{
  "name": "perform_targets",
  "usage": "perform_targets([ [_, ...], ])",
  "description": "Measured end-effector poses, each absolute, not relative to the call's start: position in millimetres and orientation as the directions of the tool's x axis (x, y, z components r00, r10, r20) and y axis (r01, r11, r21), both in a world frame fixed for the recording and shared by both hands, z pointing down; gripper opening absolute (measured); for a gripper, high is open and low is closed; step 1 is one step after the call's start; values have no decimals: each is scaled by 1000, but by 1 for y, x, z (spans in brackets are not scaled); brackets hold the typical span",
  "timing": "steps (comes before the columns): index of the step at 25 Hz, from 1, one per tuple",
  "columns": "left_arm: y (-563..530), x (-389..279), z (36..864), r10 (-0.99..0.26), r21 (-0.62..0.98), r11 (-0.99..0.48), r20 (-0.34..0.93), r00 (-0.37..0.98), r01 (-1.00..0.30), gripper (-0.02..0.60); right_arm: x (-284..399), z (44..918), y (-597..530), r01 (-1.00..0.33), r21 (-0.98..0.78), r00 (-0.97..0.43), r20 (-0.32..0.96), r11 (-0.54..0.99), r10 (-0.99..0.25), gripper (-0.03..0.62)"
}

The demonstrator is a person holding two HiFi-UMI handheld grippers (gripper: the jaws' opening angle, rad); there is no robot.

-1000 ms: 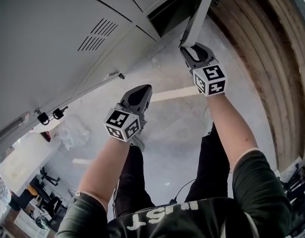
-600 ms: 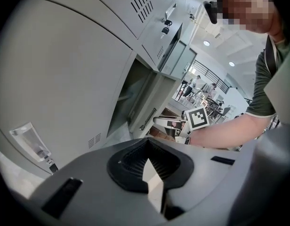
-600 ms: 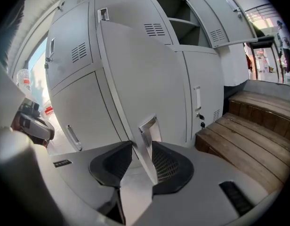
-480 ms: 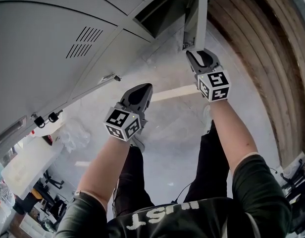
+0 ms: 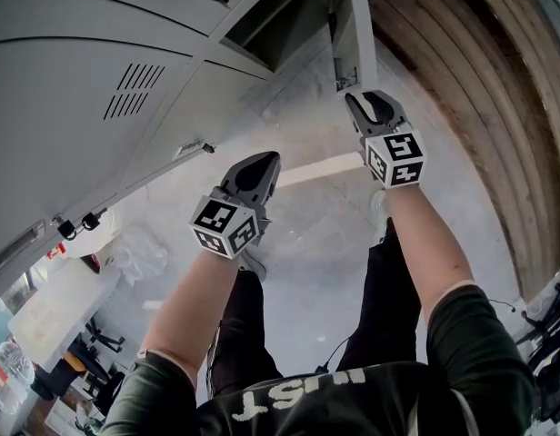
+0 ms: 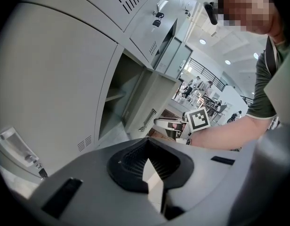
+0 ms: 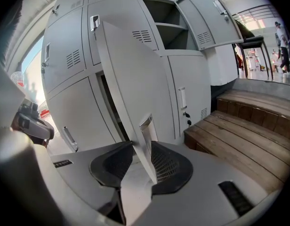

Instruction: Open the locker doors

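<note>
A grey concrete floor (image 5: 307, 243) is filling the middle of the head view, with a pale strip (image 5: 321, 171) running across it just behind the two grippers. Wooden steps (image 5: 480, 107) are curving down the right edge of the frame. A bank of grey metal lockers (image 5: 71, 71) is taking up the upper left, and vent slots (image 5: 135, 89) are showing on one of its closed fronts. A white table (image 5: 48, 302) is sitting at the lower left, beyond the lockers.

One locker door (image 5: 360, 34) is standing open at the top centre of the head view, seen almost edge-on and pointing down toward the right gripper (image 5: 369, 98). In the right gripper view this door (image 7: 131, 79) is rising from the jaws toward the upper left of the frame, with its dark compartment (image 7: 107, 107) opening behind it on the left. The right gripper (image 7: 138, 147) is holding the door's free edge. Its jaws have just been closing, and the pads are now lying against both faces of the panel. A recessed handle (image 7: 146, 126) is sitting on that edge just above the jaws.

The left gripper (image 5: 260, 163) is hovering over the floor at the centre of the head view, below and left of the open door and well apart from it. In its own view the left gripper (image 6: 147, 142) is showing its jaws drawn together at the tips with nothing between them. The lockers are lying ahead of it across the upper left of that frame.
</note>
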State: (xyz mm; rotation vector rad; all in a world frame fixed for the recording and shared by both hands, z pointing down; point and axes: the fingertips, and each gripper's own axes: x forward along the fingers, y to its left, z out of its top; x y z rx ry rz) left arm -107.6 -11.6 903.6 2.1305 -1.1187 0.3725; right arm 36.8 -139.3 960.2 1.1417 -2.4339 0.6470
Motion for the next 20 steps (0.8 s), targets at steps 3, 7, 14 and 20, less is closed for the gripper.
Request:
perform_targets([
  [3, -13, -106, 904, -606, 444, -392, 534, 589, -806, 6, 42, 961, -139, -792, -247, -596, 510, 558, -620, 141],
  [7, -17, -104, 905, -605, 444, -394, 534, 590, -805, 6, 46, 961, -140, -792, -243, -596, 509, 561, -621, 140],
  [14, -22, -102, 907, -600, 450, -397, 533, 597, -800, 6, 57, 962, -140, -799, -240, -587, 511, 551, -628, 135],
  [20, -23, -95, 911, -590, 461, -403, 529, 610, -790, 6, 86, 961, -148, -839, -233, -536, 509, 492, -674, 108],
])
